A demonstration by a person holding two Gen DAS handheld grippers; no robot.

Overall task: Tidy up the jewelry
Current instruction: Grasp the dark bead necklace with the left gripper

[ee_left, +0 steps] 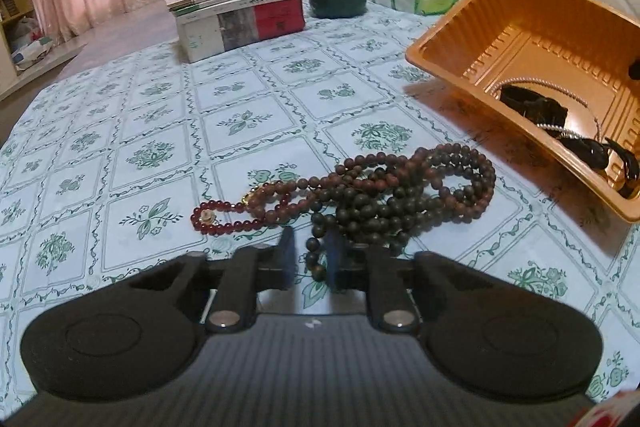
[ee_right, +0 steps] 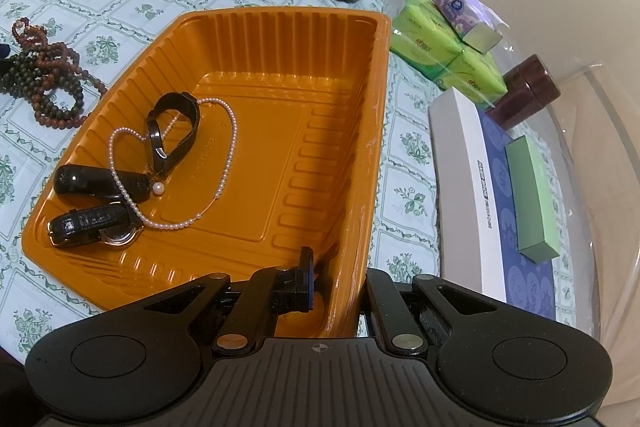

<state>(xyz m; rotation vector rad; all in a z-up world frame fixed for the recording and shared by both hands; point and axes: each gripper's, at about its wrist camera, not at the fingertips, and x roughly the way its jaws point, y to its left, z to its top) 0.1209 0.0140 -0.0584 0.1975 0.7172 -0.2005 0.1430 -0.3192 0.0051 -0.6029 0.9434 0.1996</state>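
Between the left gripper's (ee_left: pixel 311 259) nearly closed pads hangs one dark strand of the bead necklaces (ee_left: pixel 384 195), whose heap lies just ahead on the tablecloth (ee_left: pixel 160 107). The right gripper (ee_right: pixel 340 275) is clamped on the near wall of the orange tray (ee_right: pixel 280 75), which holds a pearl necklace (ee_right: pixel 176 163) and watches (ee_right: pixel 96 223)
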